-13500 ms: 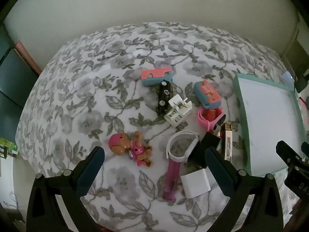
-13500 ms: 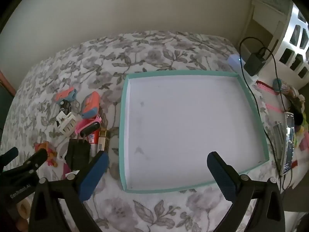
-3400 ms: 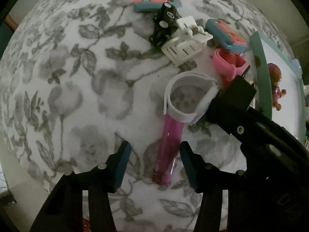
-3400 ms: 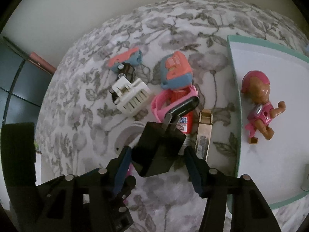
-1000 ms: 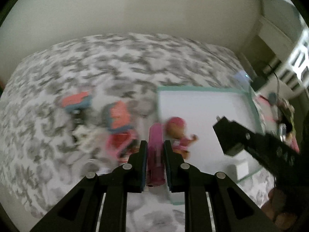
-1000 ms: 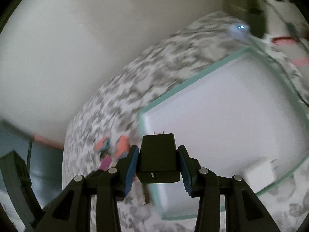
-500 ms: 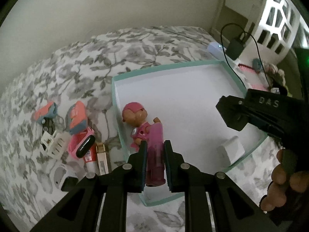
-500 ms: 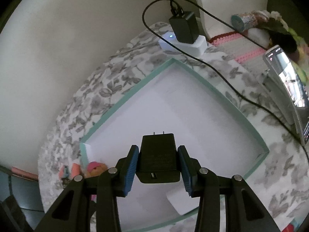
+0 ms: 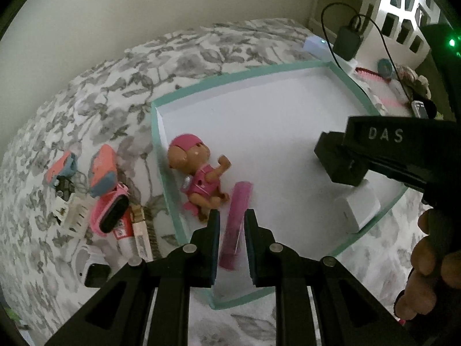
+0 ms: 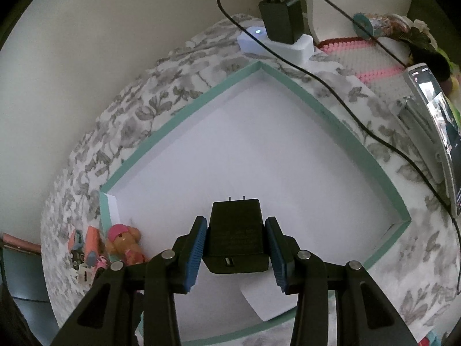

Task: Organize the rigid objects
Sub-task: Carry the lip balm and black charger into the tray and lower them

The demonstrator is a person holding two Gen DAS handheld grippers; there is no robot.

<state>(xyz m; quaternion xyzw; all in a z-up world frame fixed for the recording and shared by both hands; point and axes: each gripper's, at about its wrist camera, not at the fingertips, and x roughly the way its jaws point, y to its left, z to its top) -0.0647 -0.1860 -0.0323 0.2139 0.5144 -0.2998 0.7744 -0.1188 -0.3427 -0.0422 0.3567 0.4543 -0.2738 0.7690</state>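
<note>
A white tray with a teal rim (image 9: 157, 132) (image 10: 184, 109) lies on the floral bedspread. In it are a pink toy figure (image 9: 198, 177) (image 10: 125, 245), a white charger block (image 9: 358, 206) (image 10: 265, 300) and a pink stick (image 9: 236, 222). My left gripper (image 9: 232, 219) is slightly open, its fingers to either side of the pink stick, which lies on the tray floor. My right gripper (image 10: 236, 239) has its fingers a little apart from the black plug adapter (image 10: 236, 236) (image 9: 337, 161) between them, low over the tray.
Left of the tray lie several small items: coral-and-blue toys (image 9: 102, 170), a pink watch (image 9: 111, 214), a white watch (image 9: 89, 268), a white clip (image 9: 73, 216). Beyond the tray are a white power strip with black charger and cable (image 10: 281, 28) and a phone (image 10: 438, 127).
Both grippers came down over the tray. The left jaws have parted and the pink stick now lies on the tray floor. The right jaws have parted a little from the black adapter.
</note>
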